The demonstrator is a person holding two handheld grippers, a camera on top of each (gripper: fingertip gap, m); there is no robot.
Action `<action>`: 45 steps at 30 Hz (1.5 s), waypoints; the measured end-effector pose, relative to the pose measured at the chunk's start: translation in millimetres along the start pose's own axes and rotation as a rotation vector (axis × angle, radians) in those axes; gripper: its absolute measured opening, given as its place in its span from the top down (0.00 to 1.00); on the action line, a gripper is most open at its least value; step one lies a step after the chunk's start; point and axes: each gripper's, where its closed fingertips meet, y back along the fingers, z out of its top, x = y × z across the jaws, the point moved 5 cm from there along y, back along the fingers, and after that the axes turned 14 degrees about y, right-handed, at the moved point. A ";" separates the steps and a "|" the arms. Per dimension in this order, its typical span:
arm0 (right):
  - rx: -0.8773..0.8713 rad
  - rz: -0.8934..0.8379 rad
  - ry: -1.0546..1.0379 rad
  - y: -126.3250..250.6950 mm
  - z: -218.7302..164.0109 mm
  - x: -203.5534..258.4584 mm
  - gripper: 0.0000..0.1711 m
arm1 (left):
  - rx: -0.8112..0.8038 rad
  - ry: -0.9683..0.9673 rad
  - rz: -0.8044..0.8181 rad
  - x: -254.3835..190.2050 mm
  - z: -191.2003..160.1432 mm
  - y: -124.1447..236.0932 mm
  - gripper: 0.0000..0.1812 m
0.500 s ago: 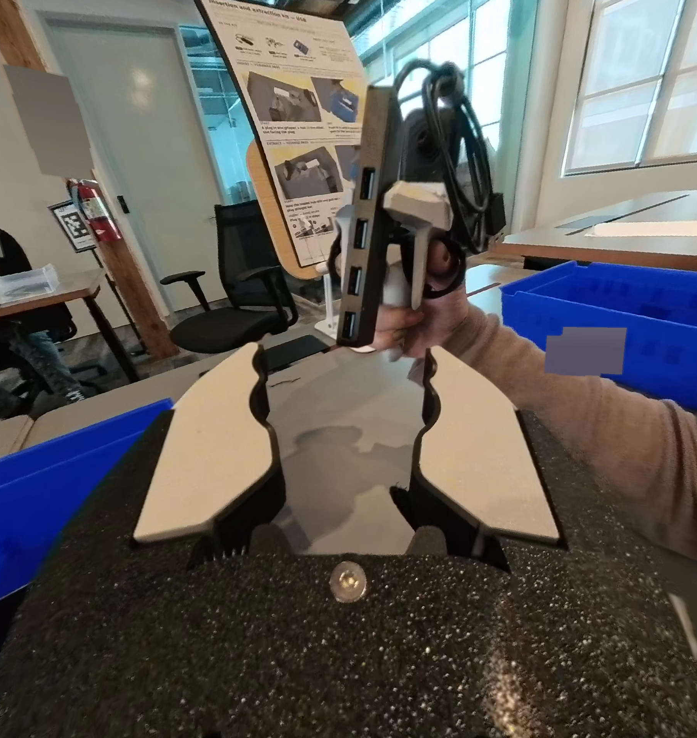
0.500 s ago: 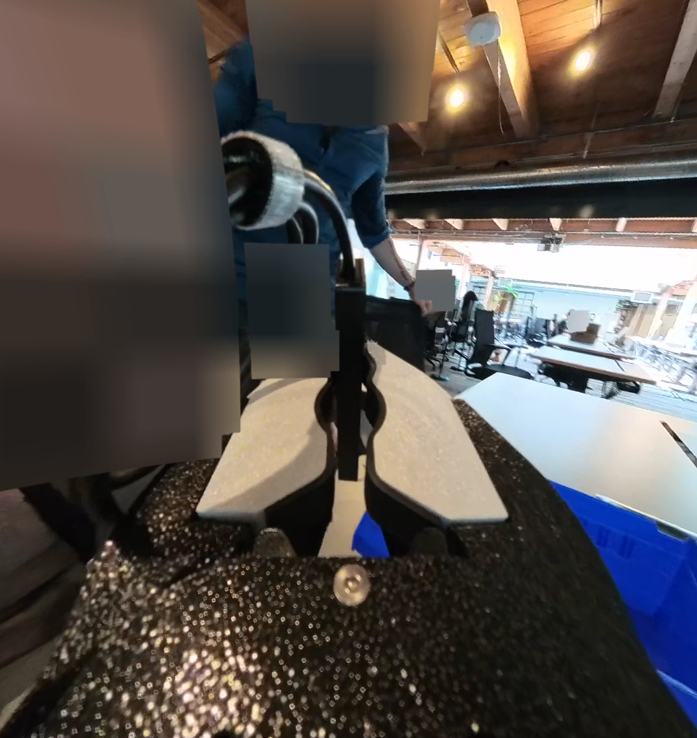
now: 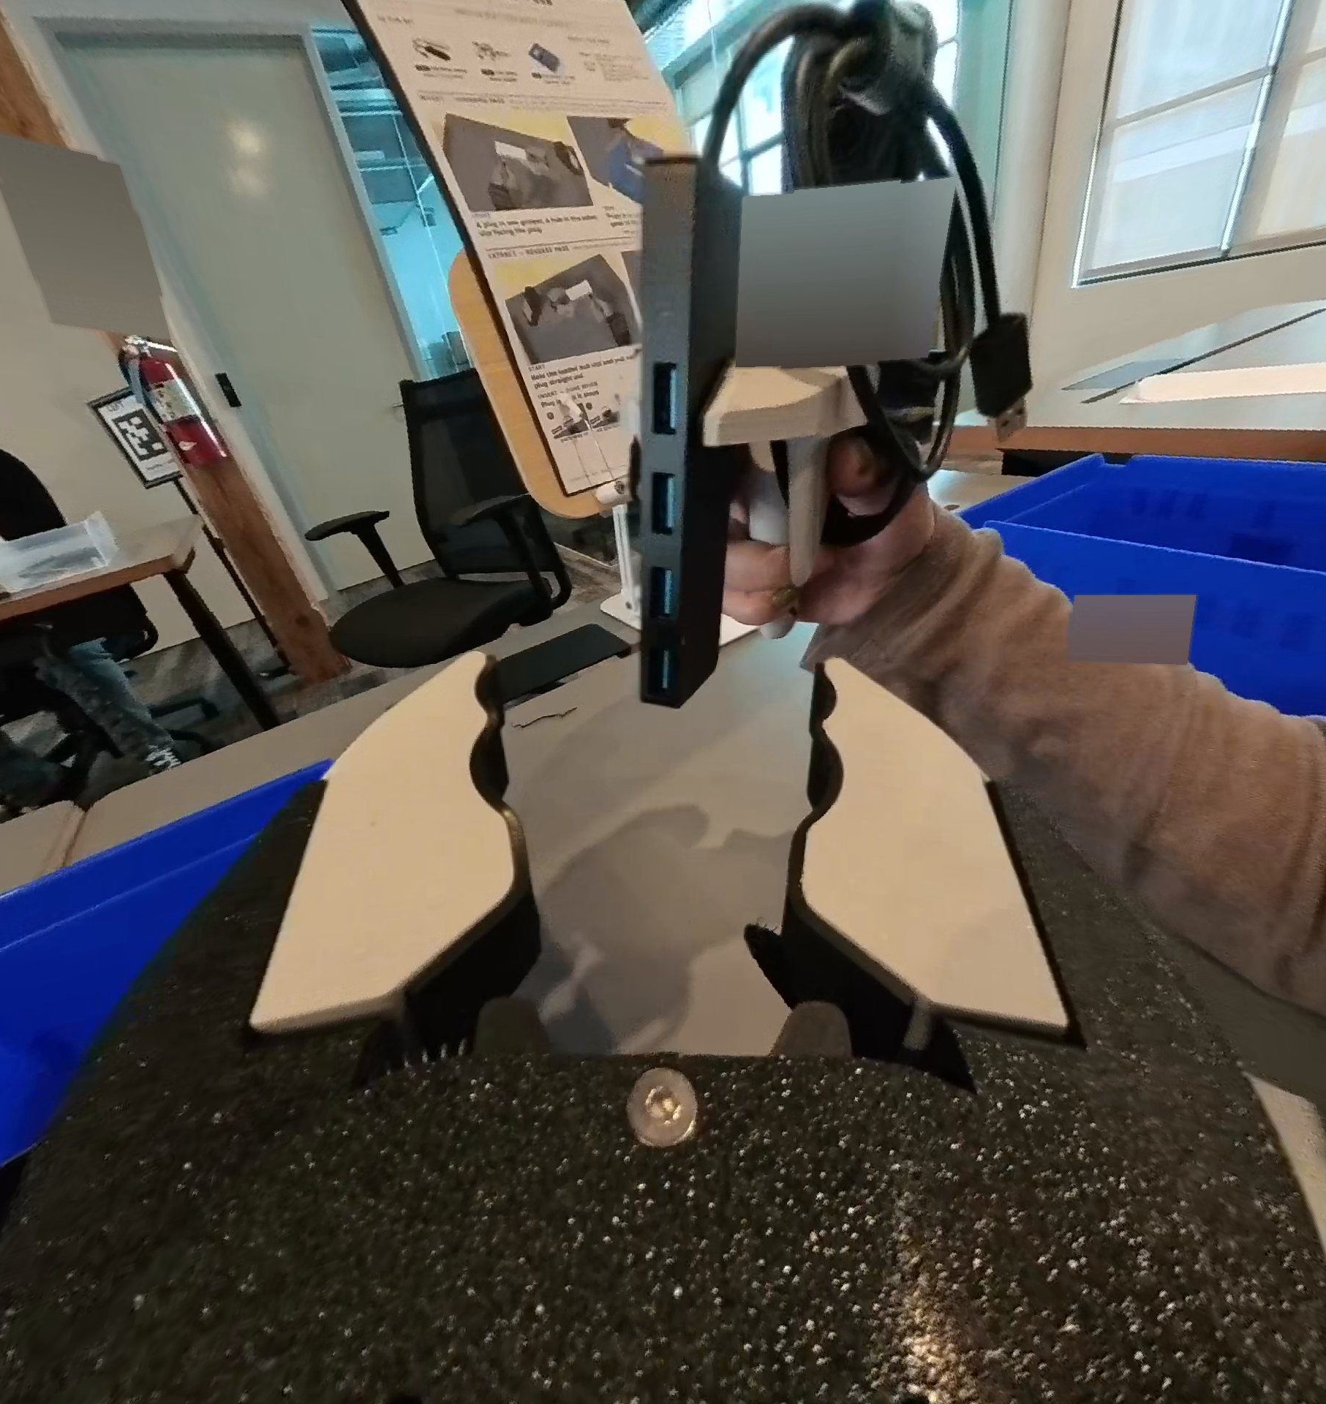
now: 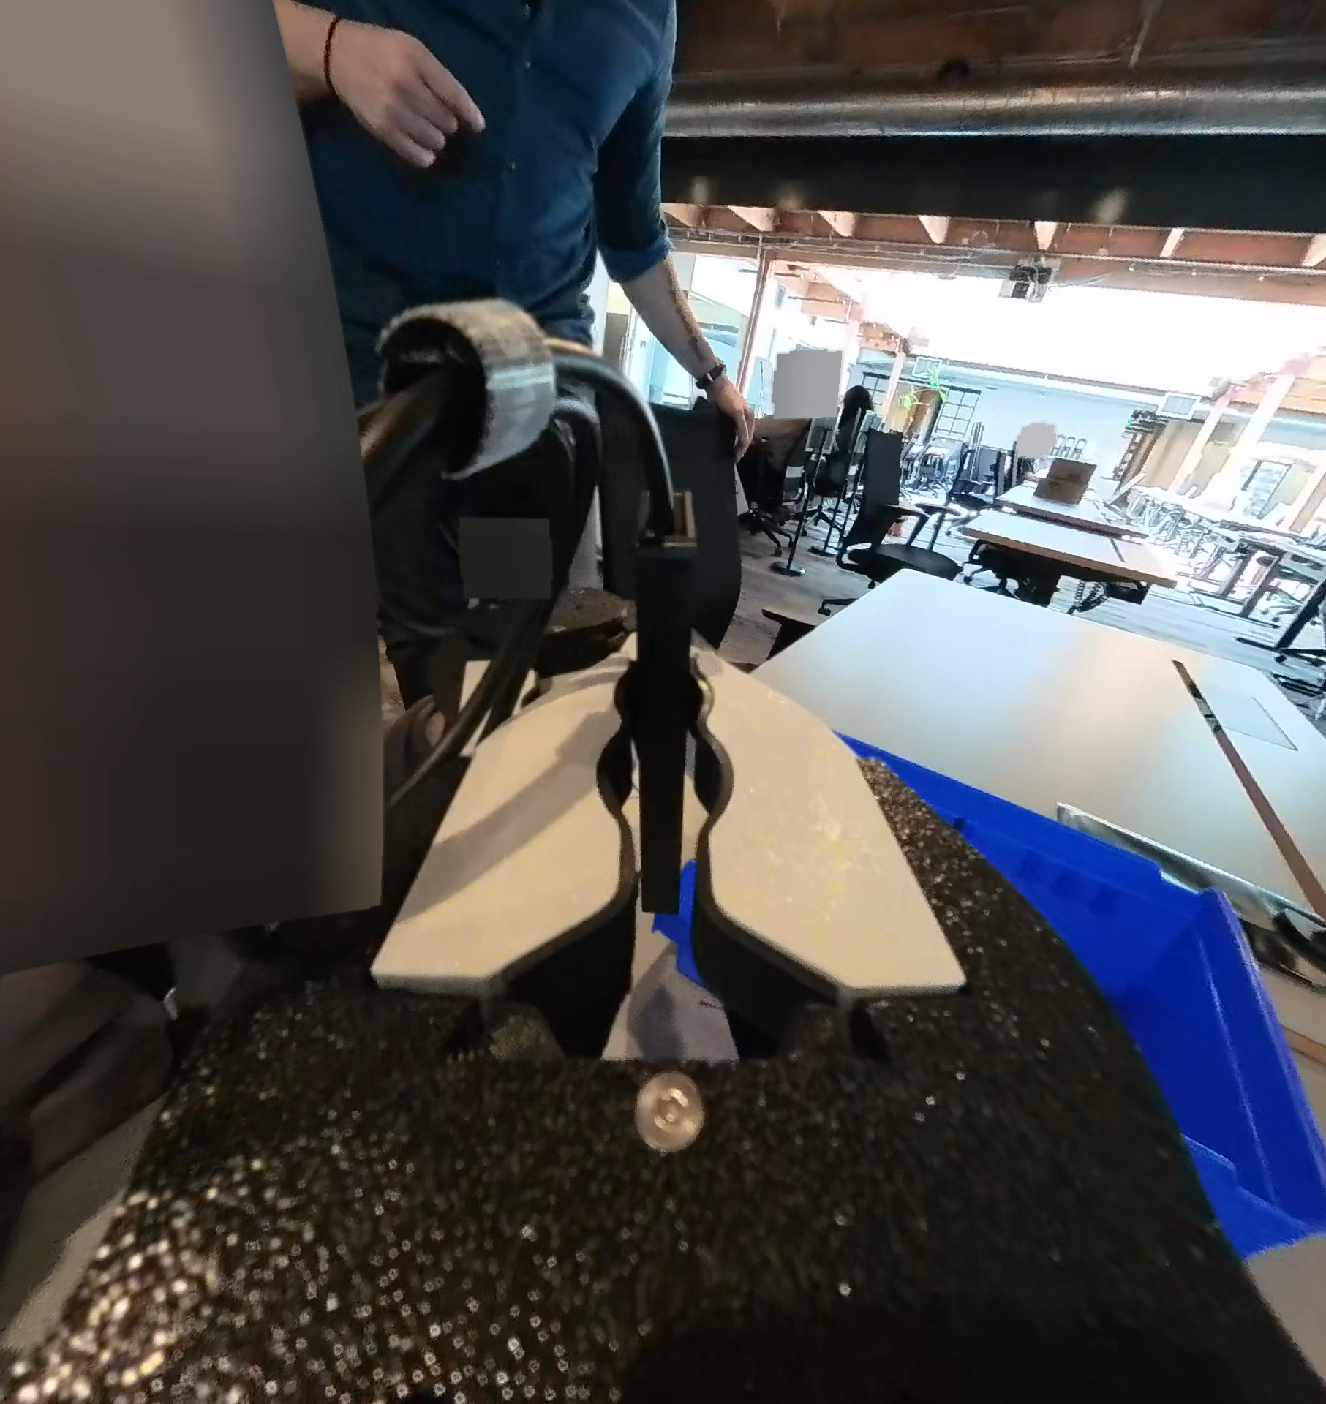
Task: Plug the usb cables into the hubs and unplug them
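USB hub point(image 3: 678, 456), a slim black bar with four blue ports down its narrow face, stands upright in the air, clamped between my right fingers point(image 4: 663, 767), which are closed on its flat sides. Everything else I place from that hub. Its own lead is coiled into a bundle point(image 3: 903, 152) just behind it, bound near the top by a grey strap point(image 4: 485, 380), and the lead's plug point(image 3: 1005, 376) hangs loose beside the hub, touching no port. Nearer to me than the hub and a little below it, my left fingers point(image 3: 656, 798) are spread wide with nothing between them; through the gap I see only the bare desk point(image 3: 644, 836). Blue bins point(image 3: 1214, 562) sit on the desk to either side of the hub, and an instruction board point(image 3: 538, 228) stands beyond it. All four ports look empty, so I judge that no plugging has been done yet: the hub is only held ready. Still ahead, as I read it, are fetching a cable plug with my left fingers, lining it square with a port, pushing it home, then pulling it back out.
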 end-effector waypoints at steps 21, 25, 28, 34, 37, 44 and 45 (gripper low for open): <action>0.493 -0.205 -0.161 43.7 -54.3 -16.9 0.94 | -0.071 0.001 0.137 36.7 21.9 38.0 0.57; 0.758 -0.248 -0.219 57.1 -78.4 -14.2 0.94 | -0.090 0.010 0.166 45.2 25.7 47.1 0.57; 0.741 -0.222 -0.244 53.6 -83.2 -14.3 0.94 | -0.094 0.020 0.186 50.7 26.7 51.9 0.57; 0.608 -0.188 -0.211 44.2 -74.9 -16.6 0.94 | -0.163 0.031 0.273 62.1 34.7 65.1 0.54; 0.311 -0.269 -0.079 43.4 -41.2 -26.0 0.94 | -0.334 0.075 0.341 71.4 48.2 85.5 0.53; 0.019 -0.190 -0.200 64.1 -30.8 -25.7 0.94 | -0.544 0.158 0.387 83.3 61.7 120.4 0.54; 0.070 -0.193 -0.201 63.6 -36.2 -25.3 0.94 | -0.514 0.147 0.389 83.9 60.3 118.4 0.55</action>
